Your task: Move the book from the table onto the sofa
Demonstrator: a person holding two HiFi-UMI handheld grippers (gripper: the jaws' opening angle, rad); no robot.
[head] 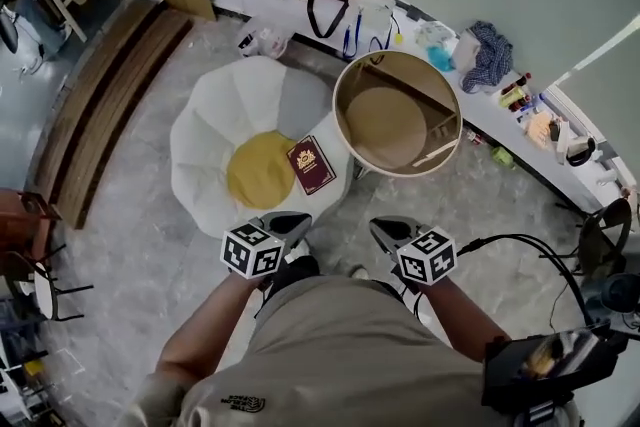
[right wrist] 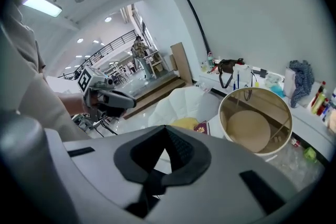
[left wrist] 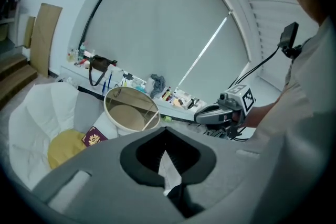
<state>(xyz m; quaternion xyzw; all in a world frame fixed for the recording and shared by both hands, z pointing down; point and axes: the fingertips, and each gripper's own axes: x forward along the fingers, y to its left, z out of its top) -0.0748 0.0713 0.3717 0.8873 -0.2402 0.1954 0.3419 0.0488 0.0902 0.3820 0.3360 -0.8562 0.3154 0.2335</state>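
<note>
On the white sofa [head: 215, 115] lies a closed maroon book [head: 311, 164], gold-crested.

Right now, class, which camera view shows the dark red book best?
The head view: the book lies whole, seen from above, on the white sofa beside the yellow cushion. Both gripper views show it small, far off and at a slant.

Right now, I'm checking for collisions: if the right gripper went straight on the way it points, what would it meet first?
Probably the white sofa, near its yellow cushion beside the book; depth is unclear.
</note>
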